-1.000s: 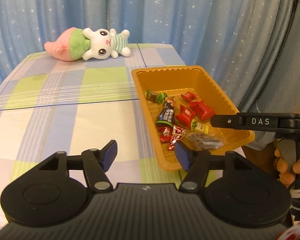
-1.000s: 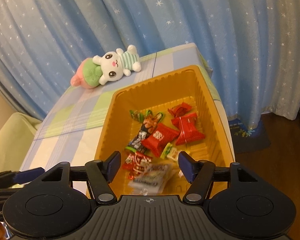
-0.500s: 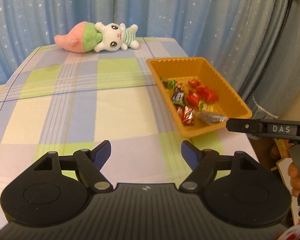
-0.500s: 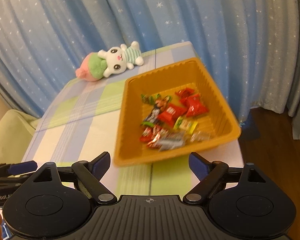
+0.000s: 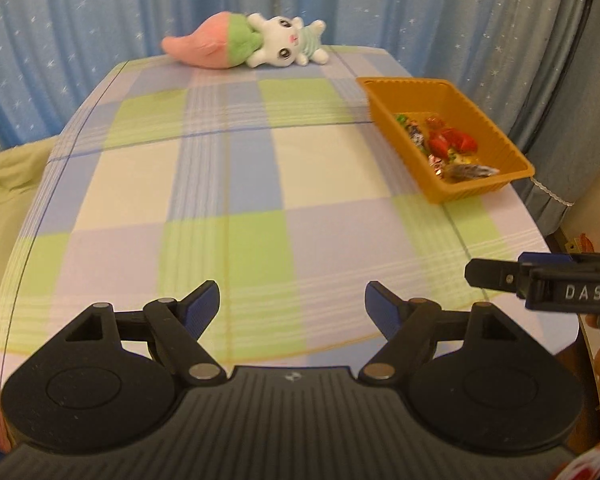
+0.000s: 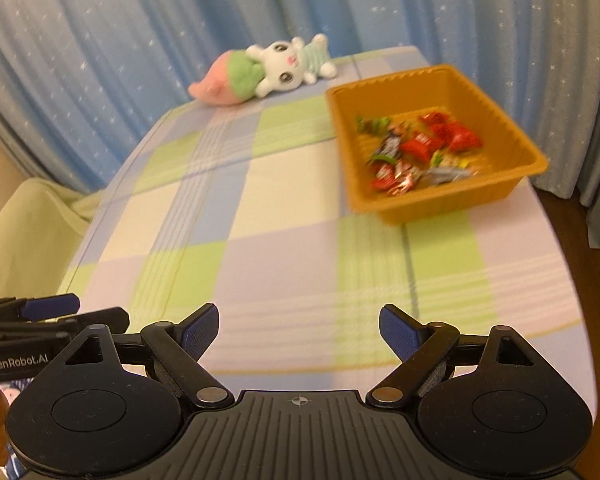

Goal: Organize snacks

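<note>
Both the left gripper [image 5: 292,306] and right gripper [image 6: 299,328] were wide open and empty above the bench [image 5: 228,200]; snacks [image 6: 416,152] lay in the orange tray [image 6: 452,200].

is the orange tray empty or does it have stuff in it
Not empty: the orange tray holds a loose pile of wrapped snacks, red and dark wrappers across its floor.

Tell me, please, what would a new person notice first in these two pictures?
Probably the orange tray near the table's right edge, with bright wrapped snacks piled inside. Next, the pink-and-green plush bunny lying at the far edge before the starry blue curtain.
</note>
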### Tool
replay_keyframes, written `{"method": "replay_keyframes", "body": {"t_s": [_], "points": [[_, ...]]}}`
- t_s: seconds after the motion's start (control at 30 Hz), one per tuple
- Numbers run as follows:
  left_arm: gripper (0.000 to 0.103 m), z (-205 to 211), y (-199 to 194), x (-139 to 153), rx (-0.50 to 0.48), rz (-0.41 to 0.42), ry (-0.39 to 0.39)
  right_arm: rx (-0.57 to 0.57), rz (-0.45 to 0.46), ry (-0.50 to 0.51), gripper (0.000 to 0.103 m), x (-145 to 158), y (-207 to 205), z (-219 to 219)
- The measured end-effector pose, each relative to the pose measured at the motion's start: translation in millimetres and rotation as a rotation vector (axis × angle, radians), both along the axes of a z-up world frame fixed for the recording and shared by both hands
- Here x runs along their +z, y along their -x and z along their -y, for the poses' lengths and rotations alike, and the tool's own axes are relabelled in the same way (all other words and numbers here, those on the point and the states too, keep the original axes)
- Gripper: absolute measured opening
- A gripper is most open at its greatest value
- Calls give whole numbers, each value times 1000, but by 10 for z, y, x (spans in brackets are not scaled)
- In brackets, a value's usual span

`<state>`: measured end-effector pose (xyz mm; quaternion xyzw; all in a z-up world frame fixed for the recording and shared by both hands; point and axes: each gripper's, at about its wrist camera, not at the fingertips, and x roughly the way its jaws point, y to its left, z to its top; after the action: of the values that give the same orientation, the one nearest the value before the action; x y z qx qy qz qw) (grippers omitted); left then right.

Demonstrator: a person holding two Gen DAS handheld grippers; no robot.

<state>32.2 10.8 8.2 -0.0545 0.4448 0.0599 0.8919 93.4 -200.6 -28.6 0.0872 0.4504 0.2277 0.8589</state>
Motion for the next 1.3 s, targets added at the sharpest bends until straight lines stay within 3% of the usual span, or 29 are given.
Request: {"method": "replay_keyframes", "body": {"t_s": [0.5,1.3], "points": [[79,-515,576,-12,16,-1,14,37,-5,43,87,-71,555,-678],[79,-646,644,-40,4,4,26,38,-11,68,87,-71,640,-874]]}}
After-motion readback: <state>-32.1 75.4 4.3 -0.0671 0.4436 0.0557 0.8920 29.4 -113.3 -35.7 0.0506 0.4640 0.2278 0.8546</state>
